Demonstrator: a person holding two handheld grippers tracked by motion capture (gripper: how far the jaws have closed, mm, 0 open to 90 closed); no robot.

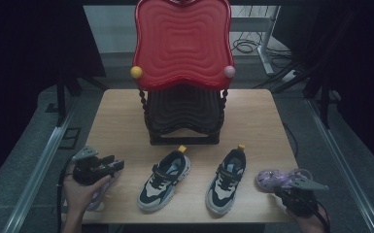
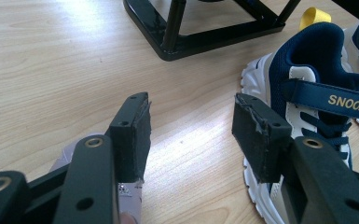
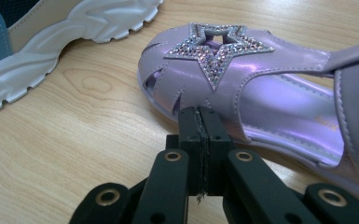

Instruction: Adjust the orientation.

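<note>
1. Landmark: two-tier shoe rack (image 1: 183,73), red top shelf, black lower shelf, standing at the far middle of the table (image 1: 126,111). All positions below are relative to it.
2. Inventory: two navy-and-white sneakers, left sneaker (image 1: 165,180) and right sneaker (image 1: 226,181), side by side in front of the rack; two purple sandals, right sandal (image 1: 276,178) in front of the rack and to its right, left sandal (image 1: 98,194) in front of the rack and to its left, mostly hidden under the hand, so its identity is a probable reading.
3. Right gripper (image 3: 199,116): jaws pressed flat together with nothing between them, tips at the toe rim of the right sandal, just below its rhinestone star.
4. Left gripper (image 2: 191,128): jaws spread apart over bare table, empty; the left sneaker lies just beside one jaw.
5. Step in hand (judged): approach to a first pick; no shoe has yet been lifted, and both rack shelves appear empty.
6. Next move (judged): the right gripper must open, straddle a strap or the side wall of the right sandal, then close and carry it to the rack.
</note>
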